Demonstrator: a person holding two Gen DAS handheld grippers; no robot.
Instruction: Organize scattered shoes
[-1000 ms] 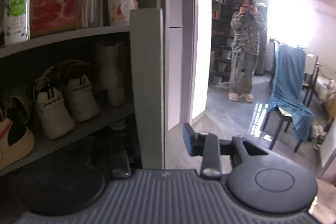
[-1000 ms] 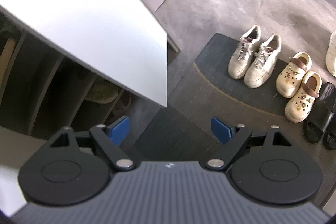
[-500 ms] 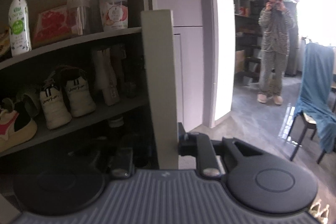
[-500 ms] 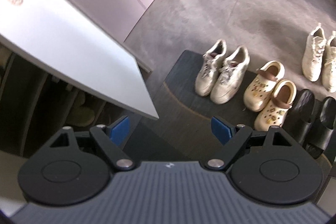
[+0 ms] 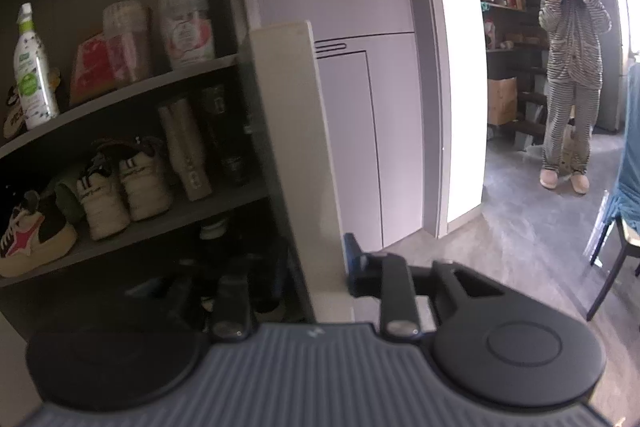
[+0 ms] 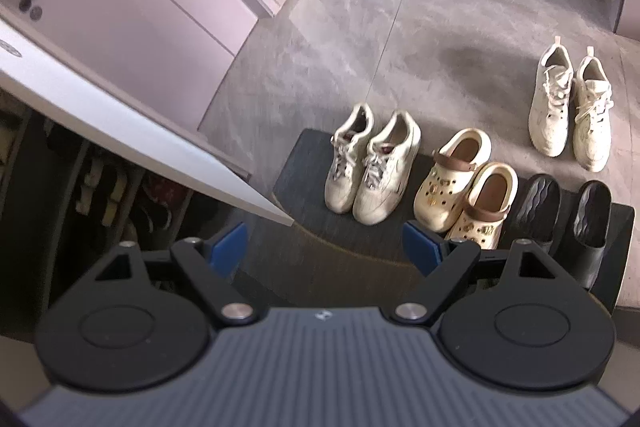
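My left gripper [image 5: 296, 263] straddles the free edge of the white cabinet door [image 5: 296, 147]. Its jaws are opening; the blue right pad [image 5: 352, 255] lies against the door face and the left finger is lost in the dark. Inside the cabinet a cream sneaker pair [image 5: 124, 187] and a red-star sneaker [image 5: 36, 235] sit on a shelf. My right gripper [image 6: 324, 247] hangs open and empty over a dark mat [image 6: 304, 163]. On the mat stand cream sneakers [image 6: 372, 163], cream clogs [image 6: 464, 183] and black slippers [image 6: 560, 215]. White sneakers [image 6: 568, 107] stand on the bare floor.
A person [image 5: 568, 67] stands in the hallway beyond. A chair draped in blue cloth [image 5: 628, 187] is at the right edge. A spray bottle [image 5: 32, 67] and jars fill the upper shelf. The open door [image 6: 120, 123] overhangs the mat's left side.
The left gripper closed on the door edge and has since loosened; the door now fills more of its view. The right view has slid, bringing the slippers and white sneakers fully in.
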